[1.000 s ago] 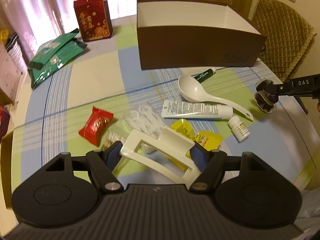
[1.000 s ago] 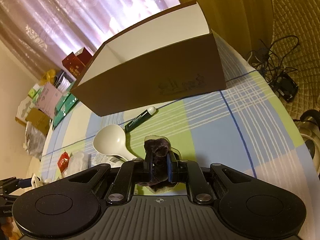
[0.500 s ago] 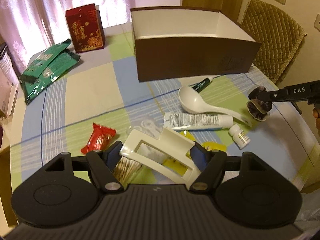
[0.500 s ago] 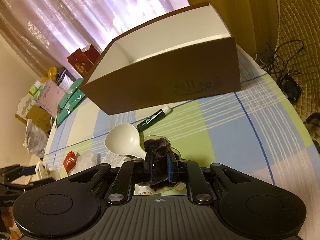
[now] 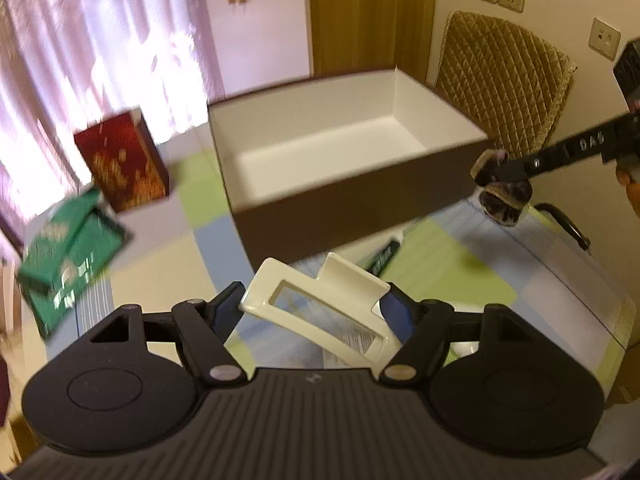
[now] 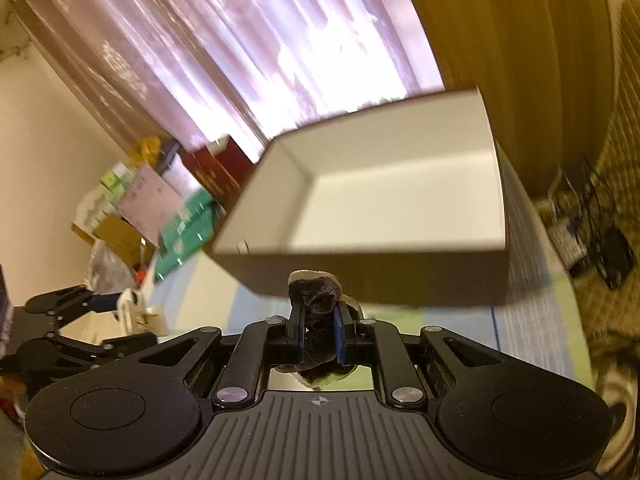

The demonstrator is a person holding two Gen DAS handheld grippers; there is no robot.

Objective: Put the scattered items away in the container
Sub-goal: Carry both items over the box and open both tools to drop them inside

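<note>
**Both grippers loaded, box not yet filled**

Nearest to you, the left gripper [image 5: 316, 312] is closed part-way on the cream plastic clip [image 5: 320, 304], a rectangular frame with an open window and a raised tab, held tilted between the blue pads above the tabletop [image 5: 452, 272]. Your right gripper [image 6: 319, 336] is clamped almost fully on the small dark packet [image 6: 316, 300], a crinkled dark lump in a clear wrapper that sticks up past the fingertips; from the left view this gripper [image 5: 500, 174] hangs just off the box's right front corner.

Just beyond the clip, a dark green tube [image 5: 384, 256] lies on the checked cloth against the front wall of the box. Beyond that stands the brown box [image 5: 360, 204], open-topped with a white interior; as far as both views show, its floor holds nothing.

Judged from this, the task is at an early stage: two items are lifted and close to the box, neither is released, and at least the tube remains to be collected.

To the far left sit a red carton [image 5: 120, 160] and a green packet [image 5: 68, 256].
</note>
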